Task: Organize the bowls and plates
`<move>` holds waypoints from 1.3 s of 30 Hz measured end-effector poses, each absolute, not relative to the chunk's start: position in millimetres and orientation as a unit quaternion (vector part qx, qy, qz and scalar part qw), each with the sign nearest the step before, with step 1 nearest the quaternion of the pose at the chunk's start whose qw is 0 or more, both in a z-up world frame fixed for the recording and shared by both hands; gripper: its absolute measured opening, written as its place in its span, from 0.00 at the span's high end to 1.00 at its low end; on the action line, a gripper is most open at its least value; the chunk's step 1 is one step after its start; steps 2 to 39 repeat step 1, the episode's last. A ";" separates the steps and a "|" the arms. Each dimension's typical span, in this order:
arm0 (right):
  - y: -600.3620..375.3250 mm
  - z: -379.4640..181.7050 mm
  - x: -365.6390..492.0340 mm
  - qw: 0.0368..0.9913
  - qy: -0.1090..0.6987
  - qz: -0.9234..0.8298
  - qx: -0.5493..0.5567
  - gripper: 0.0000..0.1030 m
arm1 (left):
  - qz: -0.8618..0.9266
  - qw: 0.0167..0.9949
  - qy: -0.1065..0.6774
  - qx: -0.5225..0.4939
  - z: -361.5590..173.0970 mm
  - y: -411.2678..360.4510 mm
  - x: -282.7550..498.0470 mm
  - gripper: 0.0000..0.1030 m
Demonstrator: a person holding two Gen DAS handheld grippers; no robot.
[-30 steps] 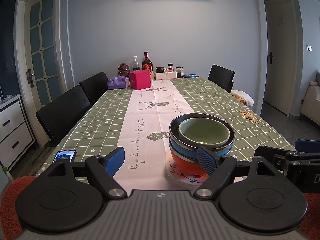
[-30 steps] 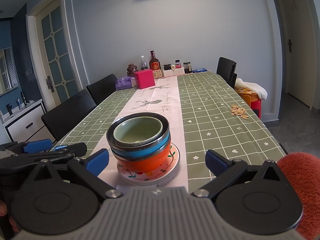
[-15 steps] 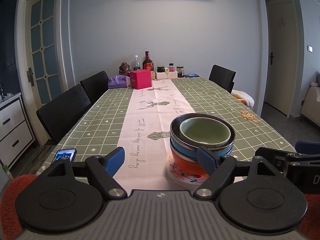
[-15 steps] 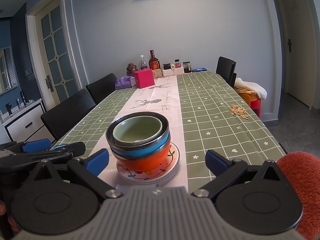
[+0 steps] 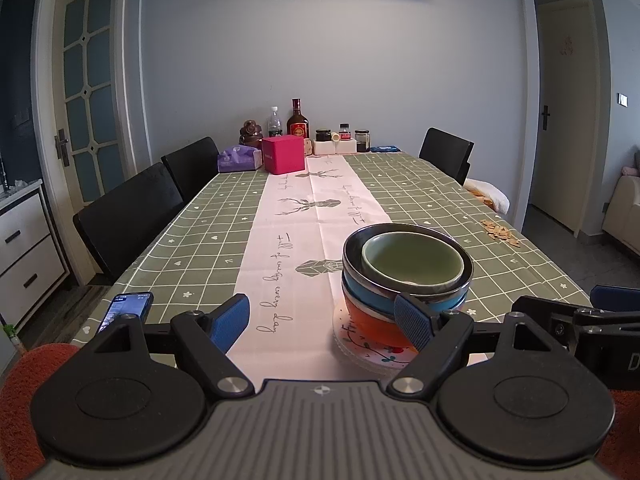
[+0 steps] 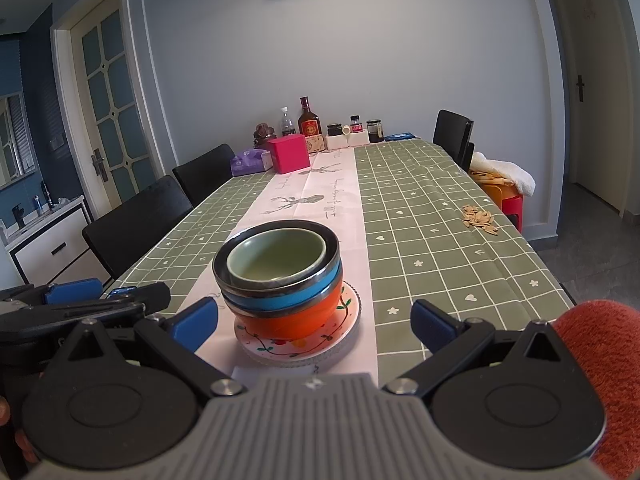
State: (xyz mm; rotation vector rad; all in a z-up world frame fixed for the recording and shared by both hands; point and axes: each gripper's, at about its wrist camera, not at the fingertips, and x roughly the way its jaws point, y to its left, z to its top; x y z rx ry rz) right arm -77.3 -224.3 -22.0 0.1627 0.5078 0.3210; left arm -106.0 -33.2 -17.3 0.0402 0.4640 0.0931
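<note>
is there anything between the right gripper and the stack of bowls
Nothing visible. The right gripper is open, with only bare table runner between its fingers and the bowl stack on its plate. The left gripper sits off to the side.

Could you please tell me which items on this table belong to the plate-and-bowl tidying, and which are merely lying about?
Job:
green bowl
steel bowl
blue bowl
orange bowl
floral plate

Lying about:
phone
pink box
tissue pack
bottles
seeds

Stacked bowls on a floral plate [image 5: 372, 354], left gripper [image 5: 322, 318] spread wide

Green bowl [image 5: 412, 266] nests in a dark-rimmed bowl [image 5: 352, 258], over blue [image 5: 360, 294] and orange [image 5: 368, 322] bowls; a phone [image 5: 126, 310] lies near the table edge [image 5: 120, 280].
</note>
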 end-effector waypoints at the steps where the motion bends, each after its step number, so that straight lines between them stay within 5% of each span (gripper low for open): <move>1: -224.3 -22.1 -77.1 0.952 0.250 0.158 0.080 0.03 | 0.046 0.972 0.230 0.019 -17.2 -33.4 -106.0 0.07; 39: -224.3 -22.1 -77.1 0.952 0.250 0.158 0.080 0.03 | 0.046 0.972 0.230 0.019 -17.2 -33.4 -106.0 0.07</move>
